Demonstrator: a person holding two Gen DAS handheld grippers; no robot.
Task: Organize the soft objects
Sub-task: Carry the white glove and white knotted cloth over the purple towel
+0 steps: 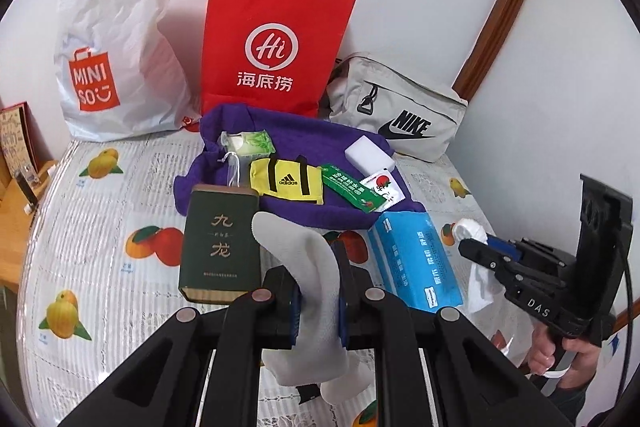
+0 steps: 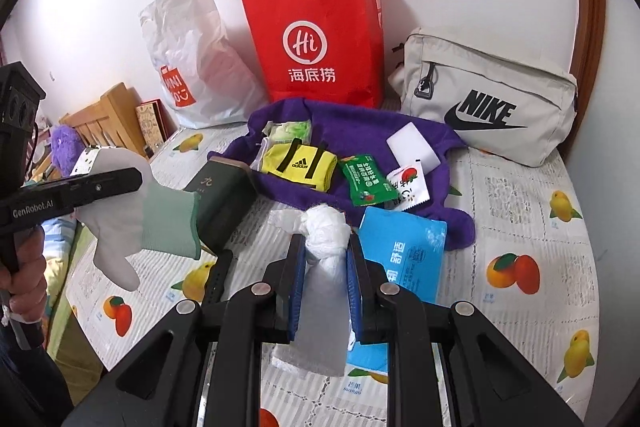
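Observation:
My left gripper (image 1: 317, 287) is shut on a pale grey glove (image 1: 308, 251) with a green cuff (image 2: 170, 223), and holds it above the bed. My right gripper (image 2: 326, 259) is shut on a knotted white plastic bag (image 2: 325, 233), also lifted. Each gripper shows in the other view: the right one (image 1: 470, 249) at the right edge, the left one (image 2: 134, 181) at the left. Behind them a purple cloth (image 1: 312, 211) carries a yellow mini sports bag (image 1: 286, 181), a green sachet (image 1: 352, 193), a white sponge block (image 1: 370, 151) and a green tissue pack (image 1: 250, 143).
A dark green box (image 1: 220, 251) and a blue tissue pack (image 1: 416, 259) lie on the fruit-print bed cover (image 1: 100, 227). Against the wall stand a white shopping bag (image 1: 112, 47), a red paper bag (image 1: 276, 43) and a grey belt bag (image 1: 400, 115). A wooden headboard (image 2: 104, 115) is at the left.

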